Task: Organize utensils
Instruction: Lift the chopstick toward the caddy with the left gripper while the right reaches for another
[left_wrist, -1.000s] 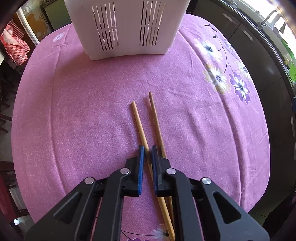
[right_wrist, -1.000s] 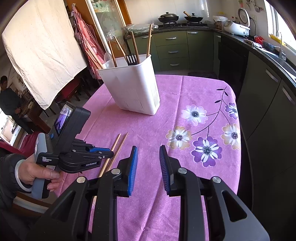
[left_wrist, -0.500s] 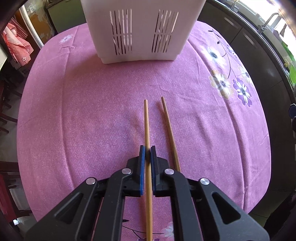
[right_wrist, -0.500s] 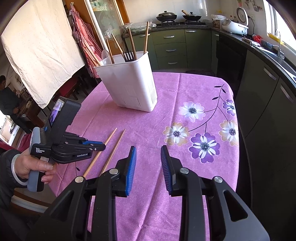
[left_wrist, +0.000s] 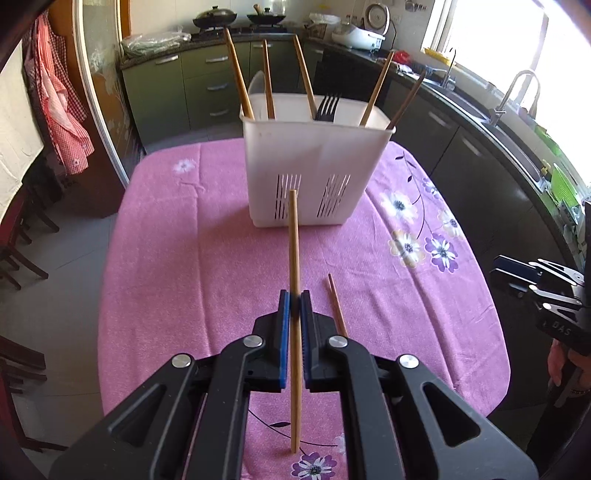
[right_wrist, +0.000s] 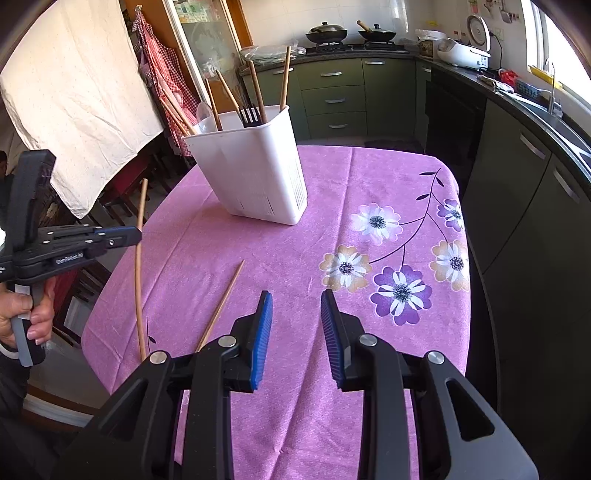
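Left wrist view: the left hand-held gripper (left_wrist: 294, 295) clenches a chopstick (left_wrist: 294, 236), lifted off the pink tabletop (left_wrist: 184, 258); a second chopstick (left_wrist: 335, 302) lies beside it, the caddy (left_wrist: 314, 173) beyond.

Right wrist view: the right hand-held gripper (right_wrist: 296, 306) hangs released, grasping nothing.
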